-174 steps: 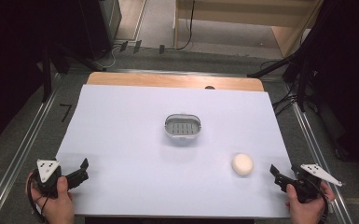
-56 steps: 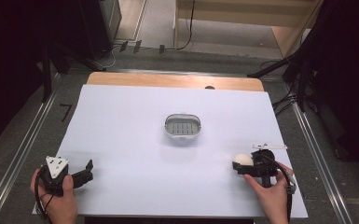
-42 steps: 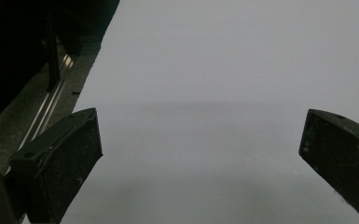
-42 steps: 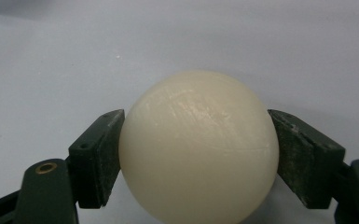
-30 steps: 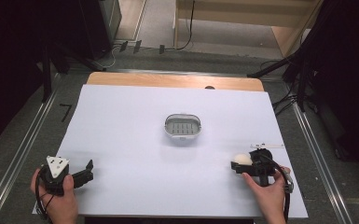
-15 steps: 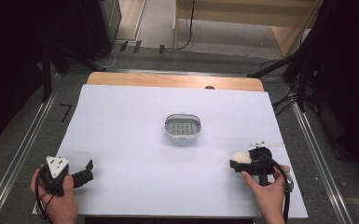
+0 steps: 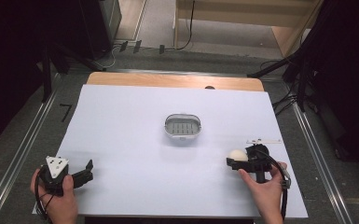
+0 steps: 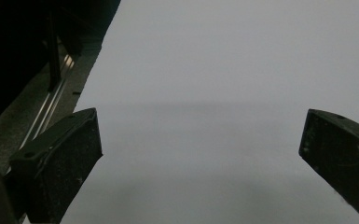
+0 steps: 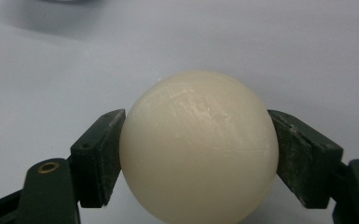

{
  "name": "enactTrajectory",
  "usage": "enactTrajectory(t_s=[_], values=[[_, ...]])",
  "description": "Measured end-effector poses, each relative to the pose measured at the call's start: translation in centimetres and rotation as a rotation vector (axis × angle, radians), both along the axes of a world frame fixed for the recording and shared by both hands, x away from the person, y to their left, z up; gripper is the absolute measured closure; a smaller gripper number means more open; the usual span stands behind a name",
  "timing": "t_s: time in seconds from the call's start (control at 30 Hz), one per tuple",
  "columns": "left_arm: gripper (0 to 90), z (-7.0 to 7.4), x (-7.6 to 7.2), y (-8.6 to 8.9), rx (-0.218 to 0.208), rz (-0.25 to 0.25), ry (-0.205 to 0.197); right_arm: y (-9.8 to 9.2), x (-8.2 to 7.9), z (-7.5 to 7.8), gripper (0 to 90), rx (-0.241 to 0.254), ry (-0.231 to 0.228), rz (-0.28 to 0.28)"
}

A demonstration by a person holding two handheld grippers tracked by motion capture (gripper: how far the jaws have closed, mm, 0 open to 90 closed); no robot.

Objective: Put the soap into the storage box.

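A cream-coloured ball (image 9: 198,144) sits between the jaws of my right gripper (image 9: 198,161), both pads pressing on its sides. From above, the ball (image 7: 237,155) and the right gripper (image 7: 235,159) are at the front right of the white table sheet (image 7: 130,140), with a hand behind them. Whether the ball rests on the sheet or is just off it, I cannot tell. My left gripper (image 7: 87,171) is held at the front left corner. In its own view the left gripper (image 8: 200,140) stands open over bare sheet with nothing between its jaws.
A small grey oval basket (image 7: 168,127) with a slotted bottom stands at the middle of the sheet, beyond and left of the ball. A wooden table edge (image 7: 175,80) runs along the back. Metal rails (image 7: 23,149) flank the table on both sides.
The right gripper came in from the front right corner to the ball and closed around it, then drifted slightly left with it. The left gripper has kept still.
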State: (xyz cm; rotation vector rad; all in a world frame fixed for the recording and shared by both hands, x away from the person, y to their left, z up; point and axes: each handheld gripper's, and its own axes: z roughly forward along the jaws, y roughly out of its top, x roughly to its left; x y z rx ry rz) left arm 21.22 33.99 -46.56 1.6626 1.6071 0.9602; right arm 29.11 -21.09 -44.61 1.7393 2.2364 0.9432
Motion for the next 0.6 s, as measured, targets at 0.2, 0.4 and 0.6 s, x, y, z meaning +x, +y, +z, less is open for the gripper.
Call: enactTrajectory(t_s=[0.2,0.4,0.6], values=[[0.0,0.0,0.0,0.0,-0.001,-0.001,-0.001,0.7,0.4,0.4,24.2,0.002,0.001,0.015],[0.0,0.0,0.0,0.1,-0.005,-0.002,-0.002,1.3,0.7,0.6,24.2,0.001,0.001,0.029],[0.0,0.0,0.0,0.1,-0.008,-0.003,-0.001,2.1,1.1,0.9,24.2,0.002,0.001,0.038]])
